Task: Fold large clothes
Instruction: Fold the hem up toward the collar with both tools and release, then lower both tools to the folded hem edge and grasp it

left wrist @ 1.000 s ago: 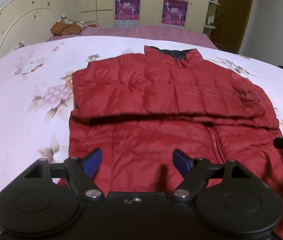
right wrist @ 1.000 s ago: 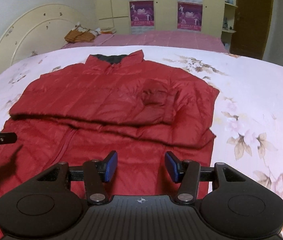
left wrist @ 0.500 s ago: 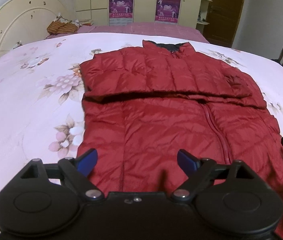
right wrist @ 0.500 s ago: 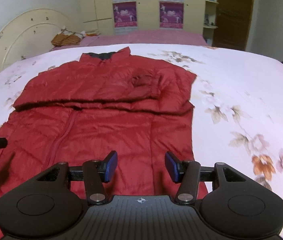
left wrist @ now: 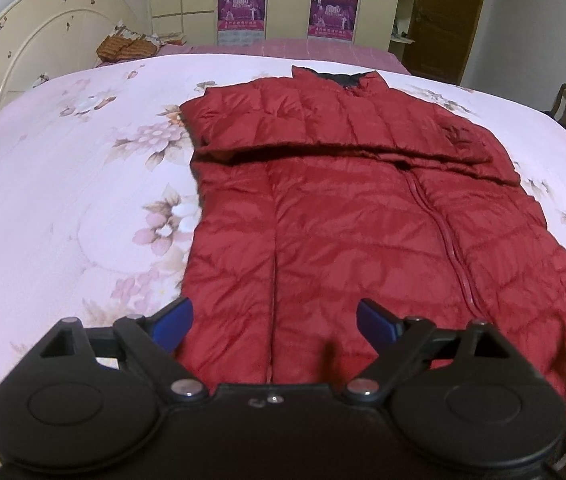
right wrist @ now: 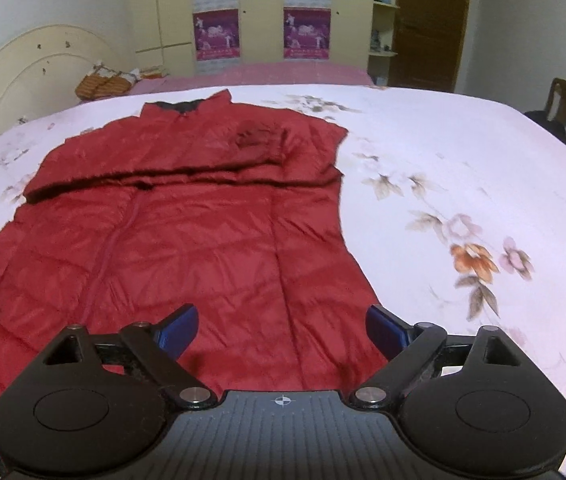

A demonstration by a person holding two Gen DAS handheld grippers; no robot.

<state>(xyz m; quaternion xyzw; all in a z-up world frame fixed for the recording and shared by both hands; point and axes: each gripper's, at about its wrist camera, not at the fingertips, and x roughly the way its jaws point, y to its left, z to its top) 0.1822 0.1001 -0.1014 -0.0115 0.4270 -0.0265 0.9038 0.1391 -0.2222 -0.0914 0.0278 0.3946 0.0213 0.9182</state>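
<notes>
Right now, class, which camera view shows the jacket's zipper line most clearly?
The left wrist view: the zipper runs sharp and unobstructed down the red jacket. In the right wrist view it is a faint, blurred seam near the left side.
</notes>
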